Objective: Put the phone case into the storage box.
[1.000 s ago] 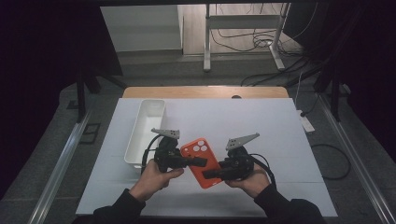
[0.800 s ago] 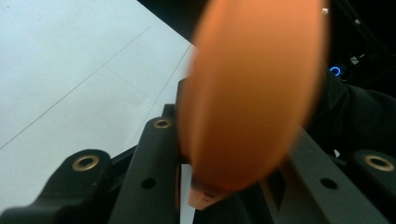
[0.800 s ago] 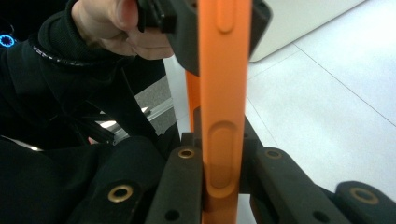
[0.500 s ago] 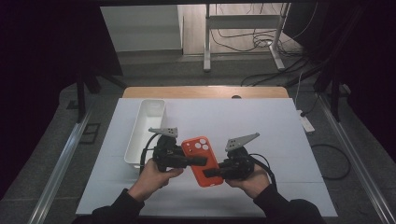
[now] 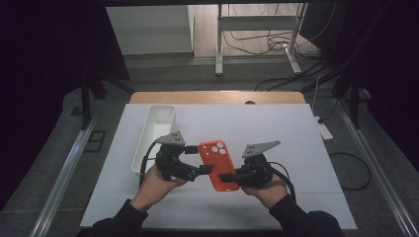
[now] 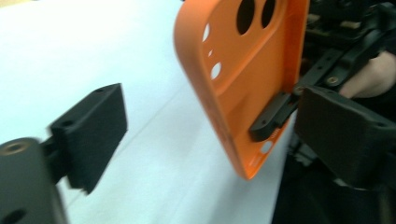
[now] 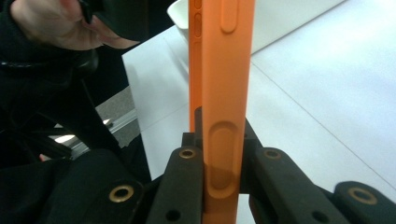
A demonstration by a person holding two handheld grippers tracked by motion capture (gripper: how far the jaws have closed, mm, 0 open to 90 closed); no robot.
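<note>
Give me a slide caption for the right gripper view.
Right gripper clamps the orange phone case edge-on above the white table.

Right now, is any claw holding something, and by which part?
The right claw grips the orange phone case by its lower edge. The left claw has just opened and holds nothing.

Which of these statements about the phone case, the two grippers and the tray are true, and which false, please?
1. The right gripper is shut on the orange phone case. True.
2. The left gripper clamps the case. False: its jaws have just been opening and stand apart, with the case between them.
3. The case lies in the white tray. False: it is held above the table, right of the tray.
4. The case has round camera holes. True.
</note>
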